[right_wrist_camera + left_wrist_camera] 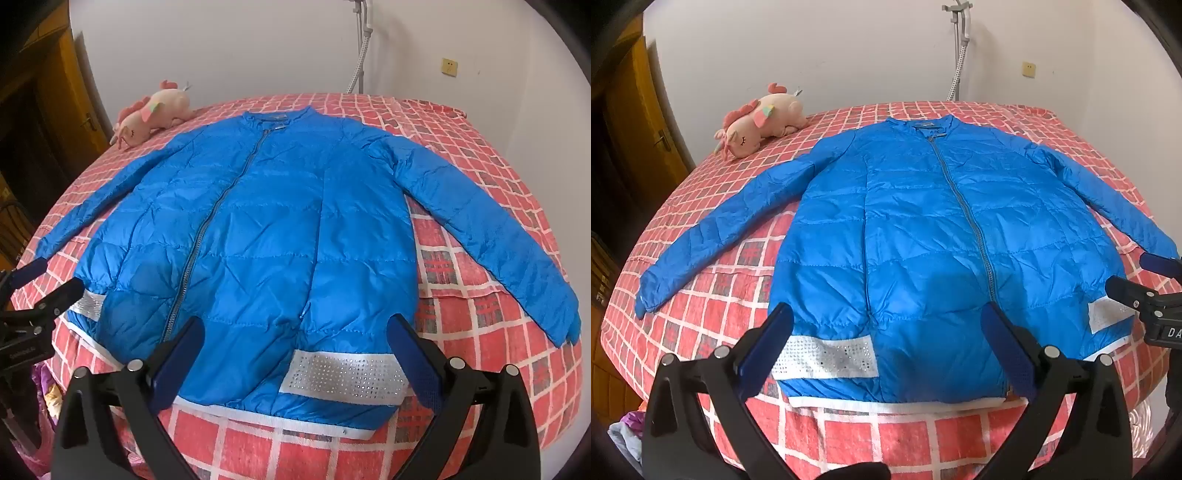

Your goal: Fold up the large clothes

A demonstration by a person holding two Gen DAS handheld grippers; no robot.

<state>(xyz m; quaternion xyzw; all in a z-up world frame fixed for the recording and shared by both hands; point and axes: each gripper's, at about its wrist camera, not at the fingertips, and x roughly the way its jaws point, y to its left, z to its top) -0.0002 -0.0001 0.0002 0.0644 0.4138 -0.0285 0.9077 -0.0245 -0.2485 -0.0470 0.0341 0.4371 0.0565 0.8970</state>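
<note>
Jacket (923,229) lies flat, neck label unreadable; left claw (886,354) and right claw (295,354) gape, released.

The jacket (923,236) lies flat on the bed (886,435), front side up, with its collar toward the wall (812,48) and its bottom edge near the bed's front edge. One sleeve reaches out to each side. A plush toy (757,123) lies on the bed behind the left sleeve — close to the wall. Both grippers — the left gripper (886,350) and the right gripper (295,354) — hang side by side just in front of the jacket's bottom edge
</note>
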